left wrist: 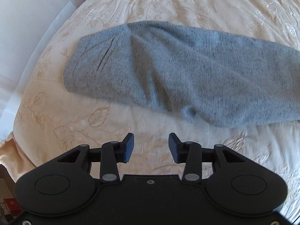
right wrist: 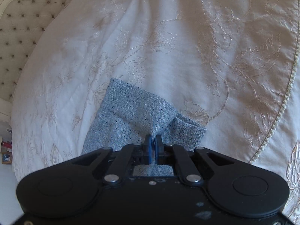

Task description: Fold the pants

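Observation:
Grey speckled pants (left wrist: 168, 71) lie folded lengthwise across a cream embroidered bedspread (left wrist: 131, 3), waistband and pocket slit at the left. My left gripper (left wrist: 151, 146) is open and empty, just short of the pants' near edge. In the right wrist view my right gripper (right wrist: 153, 146) is shut on the pants (right wrist: 131, 112) near the leg cuffs, with the fabric bunched up between the blue pads (right wrist: 149, 150).
The bedspread (right wrist: 187, 46) fills both views. A tufted headboard (right wrist: 22, 24) stands at the left of the right wrist view. The bed's left edge and a white wall (left wrist: 28, 18) show in the left wrist view. A corded trim (right wrist: 288, 86) runs along the right.

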{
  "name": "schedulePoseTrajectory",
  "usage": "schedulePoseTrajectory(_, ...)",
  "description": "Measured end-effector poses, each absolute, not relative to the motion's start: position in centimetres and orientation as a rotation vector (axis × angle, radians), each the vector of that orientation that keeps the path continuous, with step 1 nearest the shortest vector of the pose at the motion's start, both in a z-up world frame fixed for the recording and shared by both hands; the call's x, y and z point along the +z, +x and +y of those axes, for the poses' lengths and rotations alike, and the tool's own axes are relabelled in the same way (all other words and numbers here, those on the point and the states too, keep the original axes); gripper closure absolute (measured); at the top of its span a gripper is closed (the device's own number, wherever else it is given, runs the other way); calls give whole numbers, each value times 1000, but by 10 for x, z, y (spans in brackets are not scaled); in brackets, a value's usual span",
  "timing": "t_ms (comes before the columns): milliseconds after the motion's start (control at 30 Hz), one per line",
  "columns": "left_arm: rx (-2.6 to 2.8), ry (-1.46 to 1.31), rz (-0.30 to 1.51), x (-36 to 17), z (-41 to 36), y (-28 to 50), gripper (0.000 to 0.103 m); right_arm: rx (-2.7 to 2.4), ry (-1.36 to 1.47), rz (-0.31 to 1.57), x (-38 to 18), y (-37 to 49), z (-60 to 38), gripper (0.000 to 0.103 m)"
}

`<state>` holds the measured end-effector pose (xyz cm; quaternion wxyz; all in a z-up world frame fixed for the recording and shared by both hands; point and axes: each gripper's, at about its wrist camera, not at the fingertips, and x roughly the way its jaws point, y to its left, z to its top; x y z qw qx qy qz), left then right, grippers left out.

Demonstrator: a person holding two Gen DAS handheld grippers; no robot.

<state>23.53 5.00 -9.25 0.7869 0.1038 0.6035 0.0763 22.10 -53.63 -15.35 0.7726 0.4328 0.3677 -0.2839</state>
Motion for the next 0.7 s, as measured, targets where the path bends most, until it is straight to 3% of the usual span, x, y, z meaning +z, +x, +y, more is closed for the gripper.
schedulePoseTrajectory(100,167,217,1326,-97,51,217,52,-605,878,782,-135,202,-528,98)
schedulePoseTrajectory(267,177,255,1318,-103,48,203,52,-656,917,897,-163,199,-550,97)
schedulePoseTrajectory(400,206,208,1326,-100,55,196,52,-663,891,896,-162,190,-546,86)
schedulePoseTrajectory(700,284,232,1267,-88,88,219,51,-218,601,839,-110,172,-412,83)
